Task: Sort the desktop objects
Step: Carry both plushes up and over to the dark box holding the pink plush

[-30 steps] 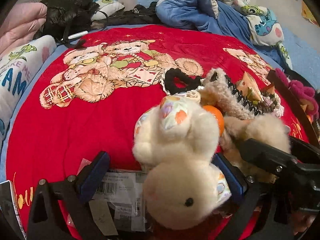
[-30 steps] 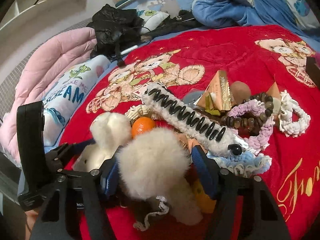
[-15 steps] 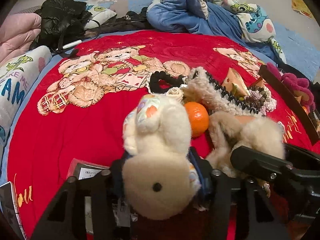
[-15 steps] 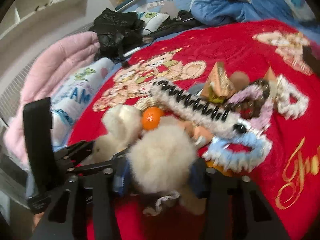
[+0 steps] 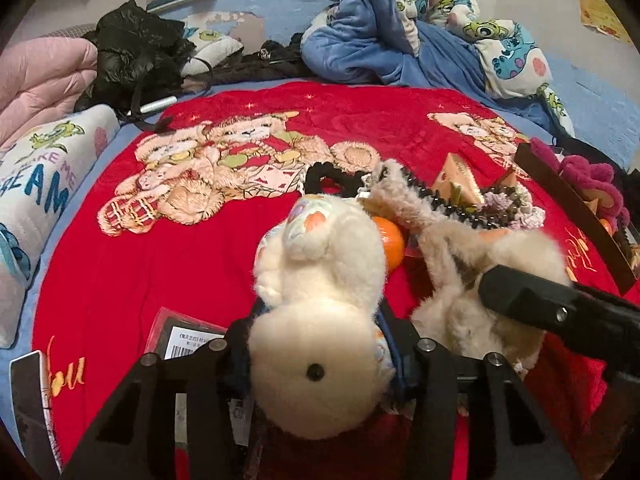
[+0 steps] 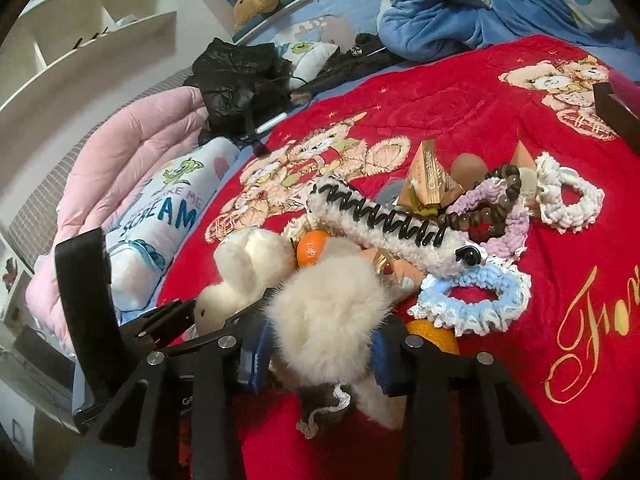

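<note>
Two claws are each closed on a soft toy: our left claw [image 5: 318, 344] pinches the cream plush bunny [image 5: 320, 300], long axis pointing away towards the pile, while our right claw [image 6: 320, 344] squeezes the fluffy pompom [image 6: 324, 312] just beside it on the bed.

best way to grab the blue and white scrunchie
Pinch one side of the scrunchie's ring from above, one finger through the open centre, one outside. It lies flat on the red blanket. Take the near right part: the far edge is tucked under the fuzzy hair clip.
</note>
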A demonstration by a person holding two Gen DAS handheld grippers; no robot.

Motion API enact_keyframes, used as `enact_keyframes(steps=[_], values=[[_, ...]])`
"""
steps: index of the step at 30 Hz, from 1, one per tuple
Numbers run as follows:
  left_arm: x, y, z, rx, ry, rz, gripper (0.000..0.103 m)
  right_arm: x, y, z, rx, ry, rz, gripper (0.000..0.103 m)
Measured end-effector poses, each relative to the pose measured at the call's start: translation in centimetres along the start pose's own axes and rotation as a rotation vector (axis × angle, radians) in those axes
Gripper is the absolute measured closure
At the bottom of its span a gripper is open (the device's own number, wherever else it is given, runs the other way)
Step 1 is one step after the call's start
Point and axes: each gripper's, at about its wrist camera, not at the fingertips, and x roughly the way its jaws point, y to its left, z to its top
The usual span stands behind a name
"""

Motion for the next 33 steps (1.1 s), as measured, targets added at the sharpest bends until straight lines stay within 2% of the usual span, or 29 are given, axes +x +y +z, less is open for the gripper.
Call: enact_keyframes(steps=[8,14,18,25,33], values=[[-2.5,0.7,-0.3,-0.019,-0.049,-0.007,0.052,-1.2,0.2,0.3,0.008,-0.032,0.044,0.064],[-4.0,1.7,0.0,-0.051,-0.09,-0.012,0.052,-3.1,0.9,0.7,-0.025,-0.1,0.06,0.064],[-5.4,1.9,-0.2,-0.052,-0.118,-0.026,0.052,-4.3,1.3,0.9,-0.063,-0.146,0.042,0.064],[-6.3,1.9,-0.5,-0.061,-0.125,-0.052,0.052,-5.4,0.8,1.3,-0.058,-0.18,0.028,0.064],[-7.3,0.6,-0.7,-0.045,-0.136,-0.067,0.052,-5.6,1.3,1.1,-0.08,-0.177,0.01,0.064]])
